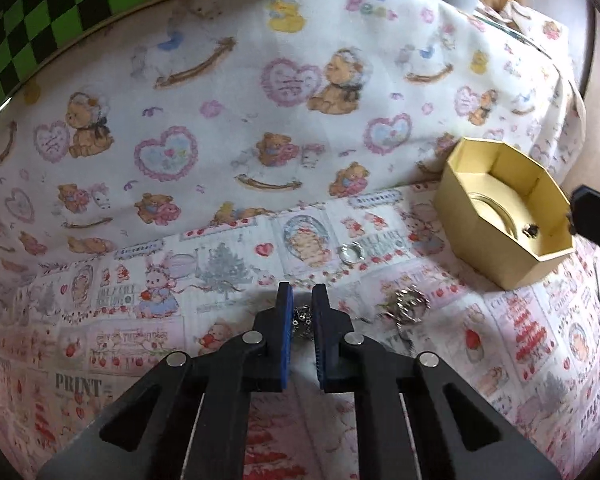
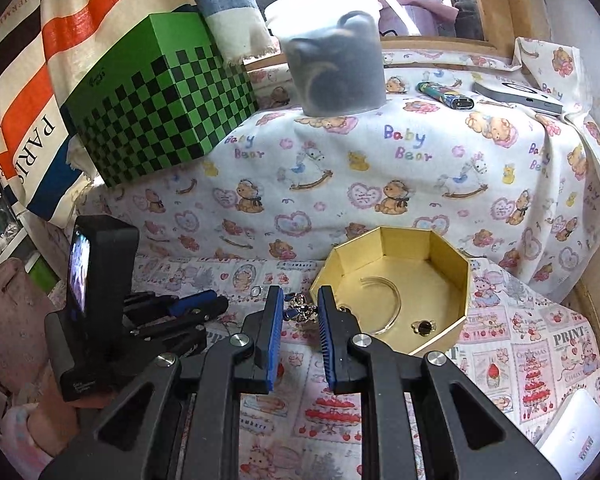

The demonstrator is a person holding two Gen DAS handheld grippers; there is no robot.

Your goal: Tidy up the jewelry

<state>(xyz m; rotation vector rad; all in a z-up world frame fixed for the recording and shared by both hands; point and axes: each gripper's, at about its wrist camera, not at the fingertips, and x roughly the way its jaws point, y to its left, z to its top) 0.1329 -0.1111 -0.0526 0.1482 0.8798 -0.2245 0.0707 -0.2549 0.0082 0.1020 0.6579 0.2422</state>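
A gold octagonal box (image 1: 480, 216) lies open on the printed cloth; in the right wrist view the box (image 2: 452, 264) holds a clear bangle (image 2: 392, 300) and a dark-stone ring (image 2: 423, 326). My left gripper (image 1: 302, 300) is open low over the cloth, with a silver chain piece (image 1: 302, 318) between its fingers. A silver ring (image 1: 352, 253) and a silver tangle of jewelry (image 1: 406, 306) lie just beyond it. My right gripper (image 2: 298, 300) is open, left of the box, with a silver and dark jewelry piece (image 2: 302, 310) past its tips. The left gripper (image 2: 180, 312) shows there too.
A green-and-black checkered box (image 2: 160, 100) and a grey tub (image 2: 336, 60) stand on the raised, bear-print ledge behind. A lighter (image 2: 444, 94) and a grey device (image 2: 516, 96) lie on the ledge's right. A white object (image 2: 576, 432) lies at the near right.
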